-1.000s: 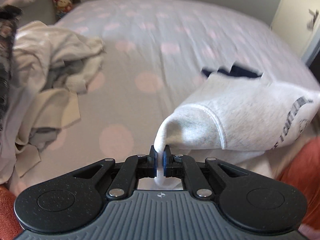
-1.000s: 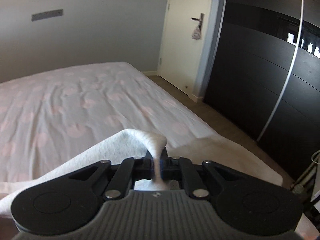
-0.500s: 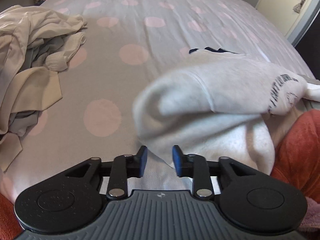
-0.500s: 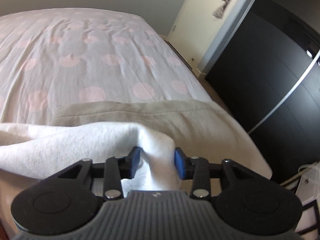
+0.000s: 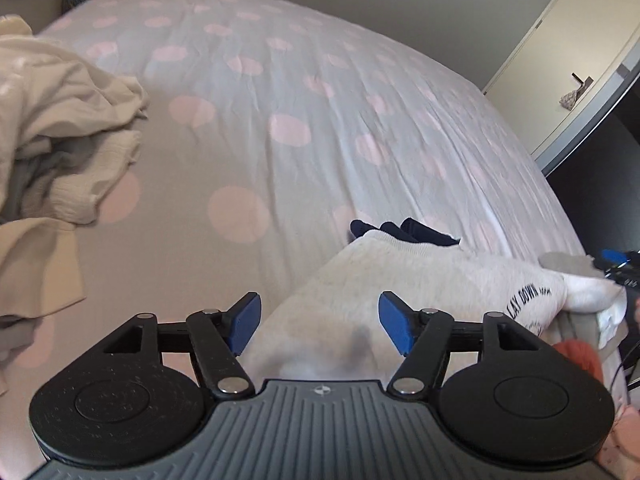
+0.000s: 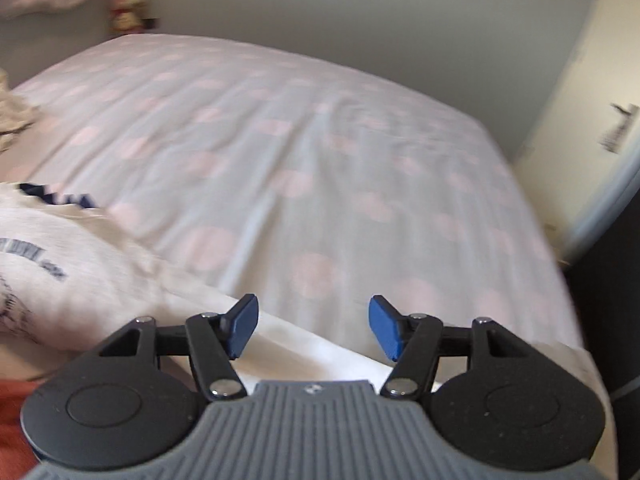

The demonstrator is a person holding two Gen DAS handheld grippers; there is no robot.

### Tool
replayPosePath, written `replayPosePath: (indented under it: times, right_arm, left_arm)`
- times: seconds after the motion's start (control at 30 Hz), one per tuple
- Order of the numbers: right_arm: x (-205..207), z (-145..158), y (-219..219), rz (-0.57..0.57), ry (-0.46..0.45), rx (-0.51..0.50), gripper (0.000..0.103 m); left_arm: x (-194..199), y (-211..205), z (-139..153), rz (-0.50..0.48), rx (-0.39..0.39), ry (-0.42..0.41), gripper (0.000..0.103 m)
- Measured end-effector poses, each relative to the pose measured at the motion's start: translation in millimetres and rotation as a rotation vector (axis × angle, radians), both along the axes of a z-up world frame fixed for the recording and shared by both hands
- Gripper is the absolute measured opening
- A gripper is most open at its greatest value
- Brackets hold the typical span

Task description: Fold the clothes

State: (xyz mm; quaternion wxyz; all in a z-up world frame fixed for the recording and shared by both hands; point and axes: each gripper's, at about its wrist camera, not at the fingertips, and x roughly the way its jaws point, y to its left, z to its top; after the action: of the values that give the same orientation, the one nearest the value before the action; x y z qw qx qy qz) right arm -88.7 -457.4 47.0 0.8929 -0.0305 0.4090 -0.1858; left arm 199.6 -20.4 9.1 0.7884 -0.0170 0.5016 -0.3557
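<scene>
Step in hand: release after a fold. Left tool [image 5: 320, 322] has just been opening; jaws stand wide, pads clear of the cloth, though the sweatshirt [image 5: 408, 280] lies under and between them. Right tool [image 6: 312, 326] likewise has just been opening; nothing between its jaws, only the bed [image 6: 320, 168] and a pale cloth edge below it.

Sweatshirt: pale grey, dark printed lettering, lying on the bed's near edge at about 5 o'clock in the left view and 9 o'clock in the right view. A dark blue garment [image 5: 404, 230] peeks out just beyond it, touching.

Judgement: this fold is laid down; not clear whether the sweatshirt is fully folded. Next move likely calls for re-gripping an edge for a further fold, or turning to the heap of crumpled clothes [image 5: 60, 132] at 9 o'clock in the left view, well apart from the sweatshirt.

Containers: none in view.
</scene>
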Motion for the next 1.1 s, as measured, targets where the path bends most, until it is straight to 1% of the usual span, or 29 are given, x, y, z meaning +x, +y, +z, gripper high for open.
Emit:
replayPosePath:
  times: [0.1, 0.23, 0.33, 0.4, 0.57, 0.6, 0.67, 0.7, 0.8, 0.83, 0.87, 0.9, 0.93, 0.97, 1.03, 1.07, 1.1]
  right_arm:
    - [46.2, -19.5, 16.6, 0.117, 0.028, 0.05, 0.064]
    - [100.1, -49.9, 37.4, 0.252, 0.098, 0.085, 0.064]
    - [132.0, -74.4, 38.0, 0.303, 0.146, 0.121, 0.064]
    - [152.0, -90.1, 36.6, 0.33, 0.174, 0.15, 0.064]
    - [177.9, -121.1, 32.7, 0.376, 0.241, 0.216, 0.065]
    - [180.6, -126.8, 32.0, 0.384, 0.256, 0.229, 0.067]
    - [180.0, -136.2, 28.4, 0.373, 0.274, 0.26, 0.073]
    - [179.5, -140.6, 26.4, 0.363, 0.278, 0.276, 0.074]
    - [175.4, -147.1, 23.9, 0.335, 0.255, 0.305, 0.076]
    - [173.4, -147.1, 25.6, 0.333, 0.255, 0.306, 0.074]
    - [171.1, -145.6, 27.8, 0.337, 0.257, 0.308, 0.064]
    - [168.9, -143.4, 30.1, 0.345, 0.258, 0.313, 0.058]
    - [166.8, -140.8, 33.0, 0.346, 0.259, 0.303, 0.044]
    - [164.7, -138.2, 35.8, 0.347, 0.259, 0.294, 0.027]
    - [160.1, -132.6, 41.2, 0.346, 0.257, 0.274, 0.015]
    - [156.1, -127.3, 43.0, 0.336, 0.239, 0.26, 0.011]
    - [152.0, -121.4, 44.8, 0.327, 0.221, 0.245, 0.011]
  left_arm:
    - [21.1, -11.2, -22.6, -0.025, 0.002, 0.086, 0.066]
    - [32.1, -22.1, -49.3, -0.087, 0.027, 0.149, 0.066]
    - [35.4, -26.3, -66.4, -0.108, 0.025, 0.202, 0.067]
    - [36.3, -29.9, -77.7, -0.119, 0.037, 0.231, 0.069]
    - [32.7, -39.2, -99.8, -0.149, 0.074, 0.29, 0.071]
    - [30.4, -40.5, -102.0, -0.151, 0.078, 0.29, 0.071]
    - [25.6, -42.9, -106.3, -0.154, 0.088, 0.289, 0.072]
    - [21.8, -43.1, -106.0, -0.154, 0.091, 0.275, 0.072]
    - [9.7, -41.2, -104.9, -0.138, 0.095, 0.248, 0.072]
    - [4.0, -40.1, -105.1, -0.125, 0.095, 0.241, 0.071]
    - [-1.0, -38.8, -104.8, -0.111, 0.094, 0.231, 0.071]
    - [-5.9, -37.6, -104.6, -0.097, 0.093, 0.22, 0.068]
    - [-10.8, -36.3, -104.3, -0.083, 0.093, 0.209, 0.063]
    - [-15.4, -35.3, -102.7, -0.071, 0.095, 0.192, 0.061]
    - [-24.3, -32.6, -98.4, -0.046, 0.101, 0.157, 0.043]
    - [-27.9, -30.4, -95.3, -0.035, 0.101, 0.144, 0.039]
    - [-30.1, -27.8, -91.2, -0.023, 0.095, 0.135, 0.032]
